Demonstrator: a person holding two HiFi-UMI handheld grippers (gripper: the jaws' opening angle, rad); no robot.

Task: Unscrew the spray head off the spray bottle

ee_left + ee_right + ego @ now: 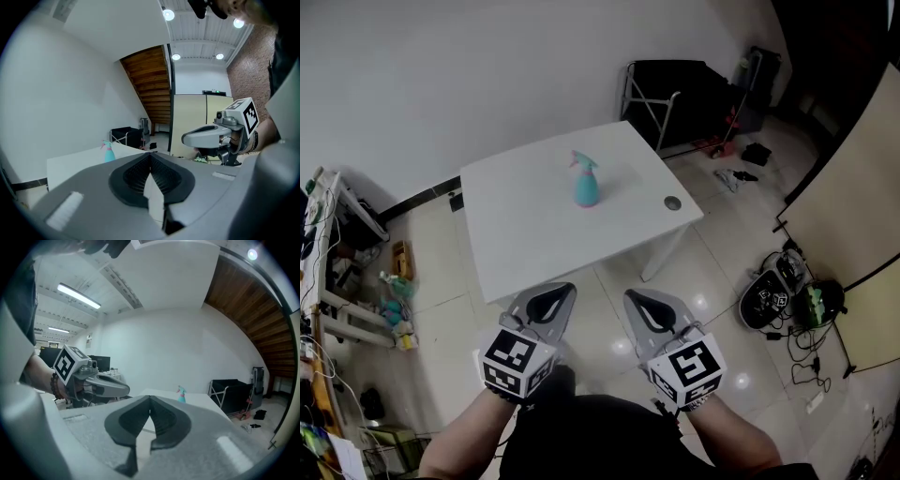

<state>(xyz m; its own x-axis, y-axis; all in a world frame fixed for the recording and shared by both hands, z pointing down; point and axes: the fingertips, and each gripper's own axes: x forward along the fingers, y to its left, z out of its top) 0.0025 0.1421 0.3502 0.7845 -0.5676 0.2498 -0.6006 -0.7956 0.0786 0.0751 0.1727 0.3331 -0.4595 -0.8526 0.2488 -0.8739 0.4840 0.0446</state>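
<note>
The small teal plastic spray bottle (586, 187) with its pink spray head (581, 160) stands upright near the middle of the white square bench (525, 234). My left tongs (555, 295) and right tongs (639, 302) are both closed tight and empty, short of the bench's near edge. The bottle lies ahead between them, well apart, and the left looks marginally nearer.
</note>
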